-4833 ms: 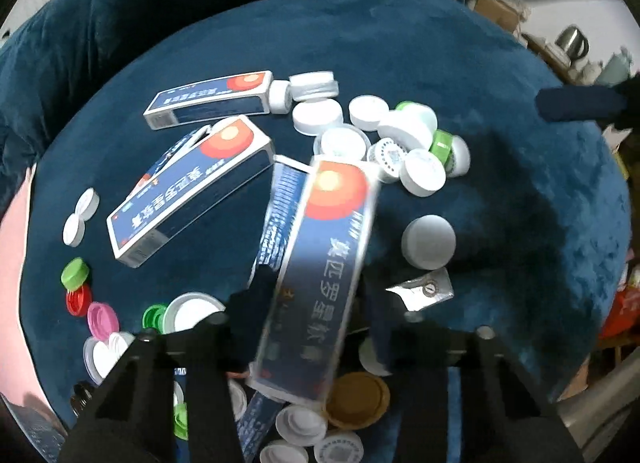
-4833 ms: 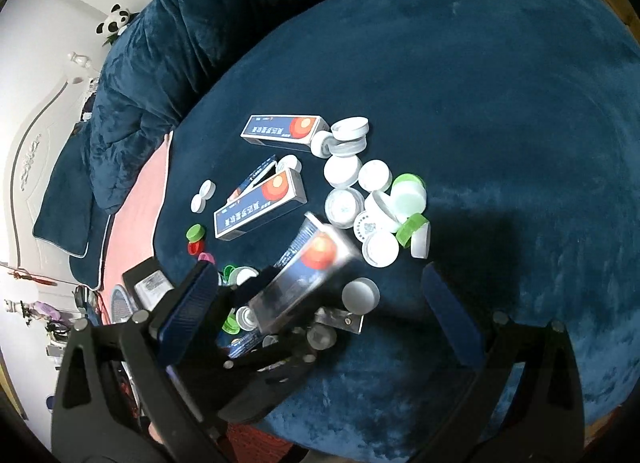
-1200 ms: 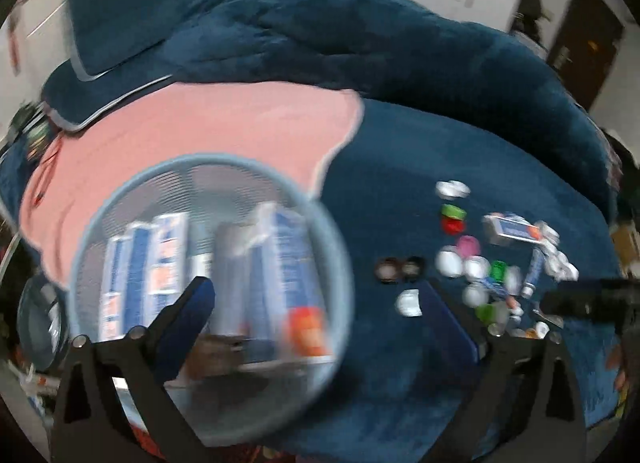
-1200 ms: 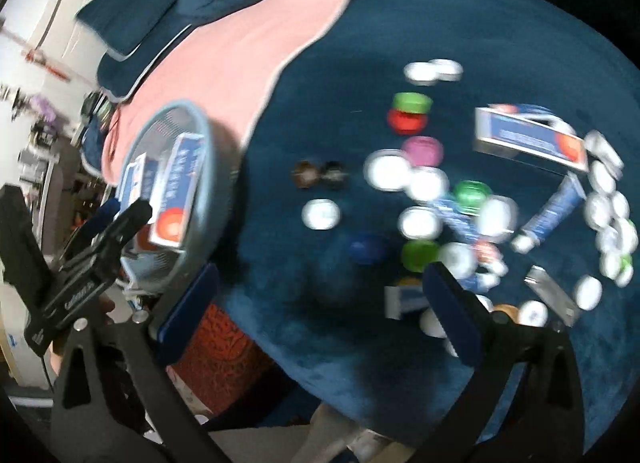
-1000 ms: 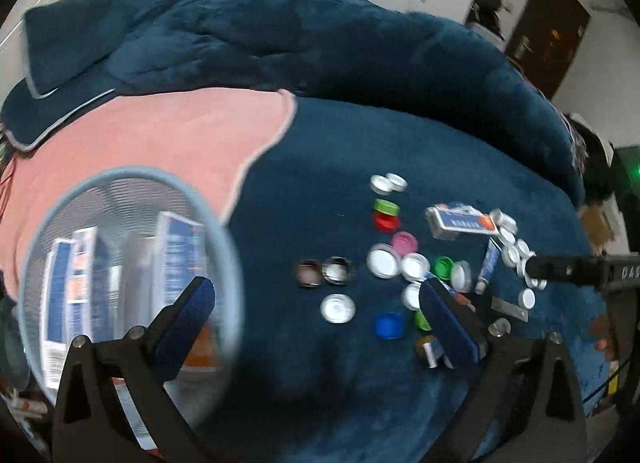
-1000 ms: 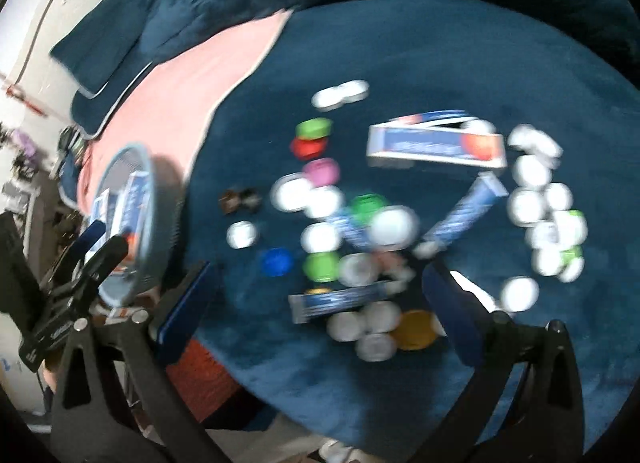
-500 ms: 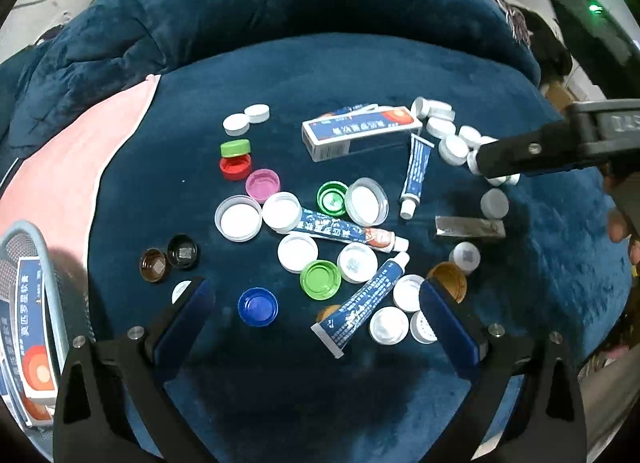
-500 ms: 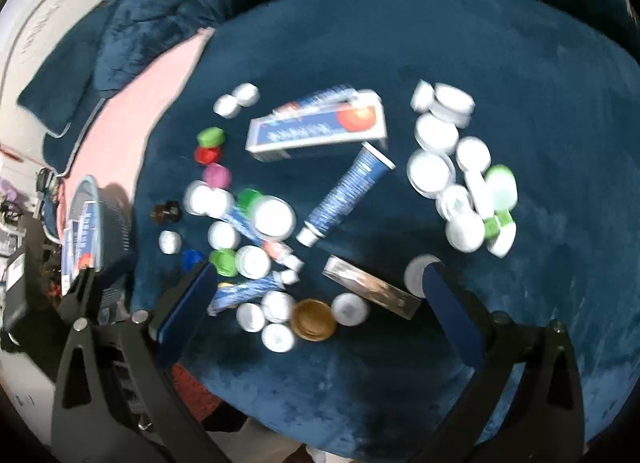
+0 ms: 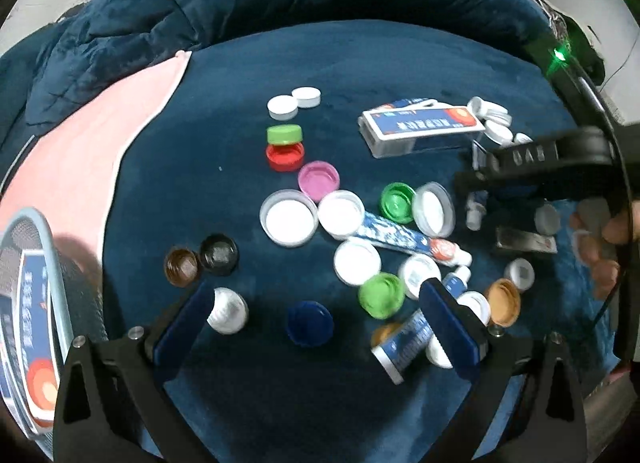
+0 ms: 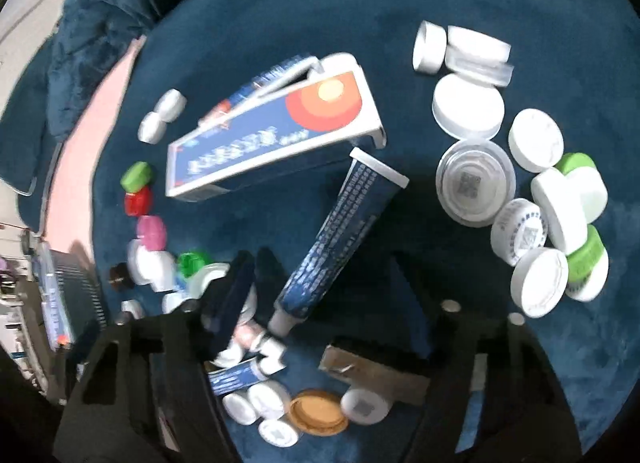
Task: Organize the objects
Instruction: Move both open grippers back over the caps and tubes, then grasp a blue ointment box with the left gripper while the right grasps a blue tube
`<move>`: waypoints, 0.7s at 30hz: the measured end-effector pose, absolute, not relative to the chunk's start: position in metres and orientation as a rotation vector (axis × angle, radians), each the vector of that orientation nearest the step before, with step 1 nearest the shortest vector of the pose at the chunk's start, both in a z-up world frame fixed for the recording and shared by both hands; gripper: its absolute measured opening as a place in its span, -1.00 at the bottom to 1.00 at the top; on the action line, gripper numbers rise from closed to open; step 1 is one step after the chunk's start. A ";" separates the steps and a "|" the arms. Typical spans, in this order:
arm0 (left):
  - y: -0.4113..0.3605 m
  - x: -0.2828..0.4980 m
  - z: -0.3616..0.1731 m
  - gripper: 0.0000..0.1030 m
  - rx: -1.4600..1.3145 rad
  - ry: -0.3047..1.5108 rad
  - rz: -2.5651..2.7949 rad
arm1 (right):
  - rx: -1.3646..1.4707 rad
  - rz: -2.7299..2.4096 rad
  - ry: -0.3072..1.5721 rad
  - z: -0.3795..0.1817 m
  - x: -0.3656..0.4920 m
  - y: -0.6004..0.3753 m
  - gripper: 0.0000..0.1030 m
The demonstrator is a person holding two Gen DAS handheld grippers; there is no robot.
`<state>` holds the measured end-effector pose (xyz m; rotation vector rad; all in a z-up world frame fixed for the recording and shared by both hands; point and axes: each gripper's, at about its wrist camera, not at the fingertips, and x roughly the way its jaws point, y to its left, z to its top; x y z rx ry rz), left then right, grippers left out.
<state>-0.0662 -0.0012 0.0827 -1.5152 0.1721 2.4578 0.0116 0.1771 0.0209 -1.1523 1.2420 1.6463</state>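
Bottle caps, ointment tubes and one blue-and-white box [image 9: 420, 127] lie scattered on a dark blue plush surface. My left gripper [image 9: 316, 325] hangs open over it, a dark blue cap [image 9: 310, 322] lying between its fingers and a white cap [image 9: 226, 310] beside the left finger. My right gripper [image 10: 320, 293] points down at a blue ointment tube [image 10: 340, 223]. Its jaws are closing, with the tube's capped lower end between them and room on both sides. The box [image 10: 272, 139] lies just beyond the tube's crimped end.
A round mesh basket [image 9: 38, 235] holding several boxes stands at the far left on a pink cloth [image 9: 100, 143]. White and green caps [image 10: 532, 203] cluster right of the tube. A foil strip [image 10: 376, 375] and a gold cap [image 10: 318, 411] lie near the right gripper.
The left gripper swung away from the basket and came down over the caps. The right gripper dropped toward the tube, and its jaws went from wide open to about half as wide.
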 end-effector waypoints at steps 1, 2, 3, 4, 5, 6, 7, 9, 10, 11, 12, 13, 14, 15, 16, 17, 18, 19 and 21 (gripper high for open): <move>-0.001 -0.070 0.083 0.99 -1.512 0.183 2.462 | -1.158 1.644 1.215 0.022 0.012 0.177 -0.19; 0.001 -0.075 0.084 0.99 -1.503 0.198 2.463 | -1.158 1.650 1.193 0.026 0.014 0.178 -0.50; 0.004 -0.081 0.086 0.99 -1.491 0.215 2.463 | -1.145 1.665 1.197 0.030 0.018 0.180 -0.57; 0.007 -0.086 0.087 0.99 -1.477 0.230 2.462 | -1.134 1.675 1.216 0.032 0.022 0.183 -0.63; 0.012 -0.092 0.089 0.99 -1.458 0.248 2.458 | -1.130 1.683 1.227 0.036 0.027 0.185 -0.63; 0.018 -0.099 0.091 0.99 -1.436 0.273 2.451 | -1.134 1.683 1.216 0.039 0.031 0.186 -0.63; 0.023 -0.106 0.091 0.99 -1.421 0.297 2.445 | -1.147 1.679 1.194 0.040 0.033 0.186 -0.63; 0.038 -0.120 0.092 0.99 -1.396 0.350 2.417 | -1.180 1.690 1.156 0.040 0.036 0.187 -0.63; 0.045 -0.126 0.092 0.99 -1.387 0.370 2.400 | -1.189 1.701 1.165 0.037 0.037 0.186 -0.61; 0.052 -0.132 0.091 0.99 -1.376 0.390 2.380 | -1.204 1.699 1.187 0.033 0.037 0.185 -0.58; 0.060 -0.138 0.090 0.99 -1.363 0.422 2.361 | -1.212 1.698 1.193 0.029 0.037 0.183 -0.58; 0.066 -0.142 0.089 0.99 -1.351 0.456 2.347 | -1.227 1.702 1.185 0.026 0.036 0.180 -0.58; 0.074 -0.146 0.088 0.99 -1.332 0.492 2.330 | -1.234 1.713 1.158 0.026 0.035 0.178 -0.61; 0.083 -0.150 0.086 0.99 -1.308 0.533 2.308 | -1.227 1.716 1.155 0.027 0.035 0.178 -0.62; 0.090 -0.153 0.085 0.99 -1.290 0.574 2.289 | -1.206 1.718 1.175 0.028 0.039 0.179 -0.63; 0.097 -0.156 0.082 0.99 -1.273 0.617 2.267 | -1.175 1.718 1.209 0.030 0.044 0.181 -0.63; 0.106 -0.161 0.078 0.99 -1.260 0.662 2.233 | -1.130 1.716 1.252 0.034 0.052 0.183 -0.63; 0.114 -0.165 0.074 0.99 -1.254 0.708 2.198 | -1.097 1.716 1.280 0.037 0.060 0.185 -0.63; 0.128 -0.174 0.064 0.99 -1.249 0.772 2.146 | -1.045 1.720 1.318 0.043 0.074 0.188 -0.63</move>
